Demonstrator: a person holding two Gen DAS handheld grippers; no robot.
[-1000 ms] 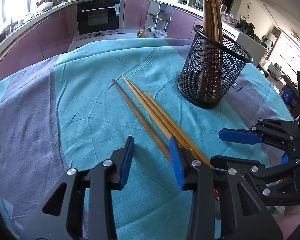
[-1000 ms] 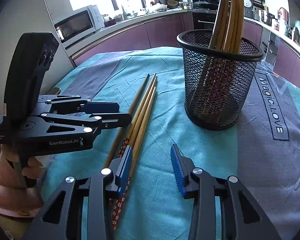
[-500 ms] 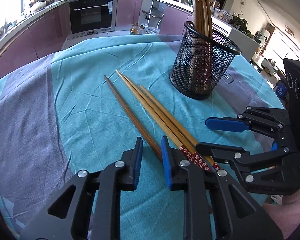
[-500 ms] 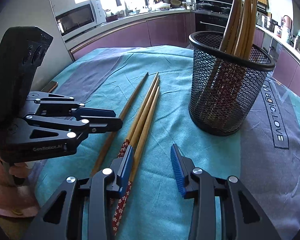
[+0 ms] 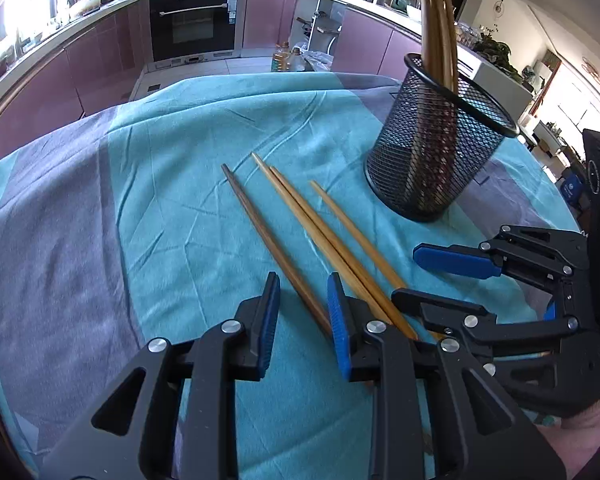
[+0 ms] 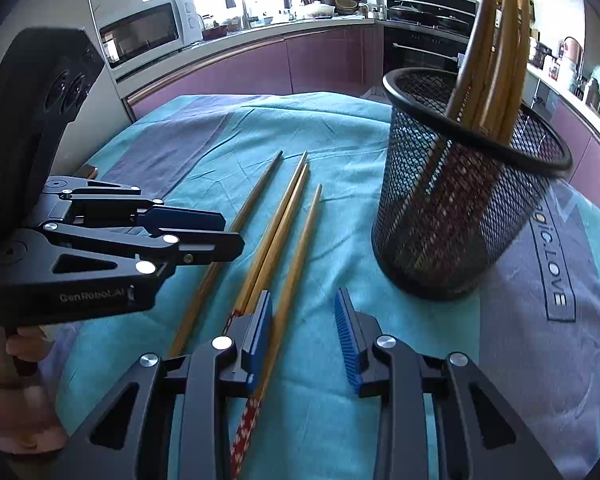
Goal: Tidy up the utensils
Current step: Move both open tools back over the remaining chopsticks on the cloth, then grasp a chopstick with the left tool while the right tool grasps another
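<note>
Four chopsticks lie loose on the teal cloth point(image 5: 172, 184), fanned side by side with their tips toward the mesh cup point(image 5: 432, 160), which already holds a bundle standing upright. Furthest left is the dark chopstick point(image 5: 272, 240); the left claw point(image 5: 303, 312) straddles its thick end with the jaws apart and opening, neither pad pressing it. A grab from here could pinch only cloth, or nudge the stick sideways into its neighbours. Next come two pale chopsticks point(image 6: 278, 216) lying touching — lifting one risks dragging the other along. Then the single pale chopstick point(image 6: 298, 248), whose shaft sits just inside the right claw point(image 6: 302, 332); its jaws are closing but not yet clamped, and the stick hugs the left pad, so an off-centre squeeze could roll it out. Both claws work close together — a collision looks possible.
</note>
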